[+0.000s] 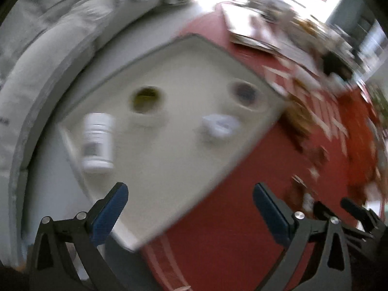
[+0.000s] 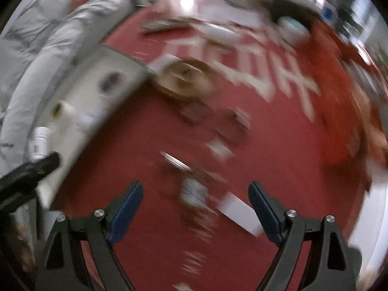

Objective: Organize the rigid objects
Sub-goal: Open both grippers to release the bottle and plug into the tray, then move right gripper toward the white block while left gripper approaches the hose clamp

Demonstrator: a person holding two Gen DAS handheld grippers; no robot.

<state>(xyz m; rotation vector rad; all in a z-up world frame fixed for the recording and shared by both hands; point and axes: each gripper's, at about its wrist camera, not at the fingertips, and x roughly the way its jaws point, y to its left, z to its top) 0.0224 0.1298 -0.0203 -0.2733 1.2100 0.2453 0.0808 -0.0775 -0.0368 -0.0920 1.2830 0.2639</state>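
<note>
Jaws on the left gripper [image 1: 190, 202] stand wide apart with nothing between the blue pads, over the near edge of a pale tray [image 1: 169, 169] where a white bottle [image 1: 98, 141] lies on its side near a small white lump [image 1: 219, 126]; the bottle's label is too blurred to read. The right gripper [image 2: 195, 201] is likewise spread wide and empty above a red cloth [image 2: 126, 160] with large white lettering [image 2: 266, 72] that motion blur leaves unreadable, a blurred small object [image 2: 194, 191] lying on the cloth between its fingers.

Small items [image 2: 194, 191] on the red cloth [image 2: 135, 145] are smeared by blur; the white bottle's [image 1: 98, 143] label is unreadable.
</note>
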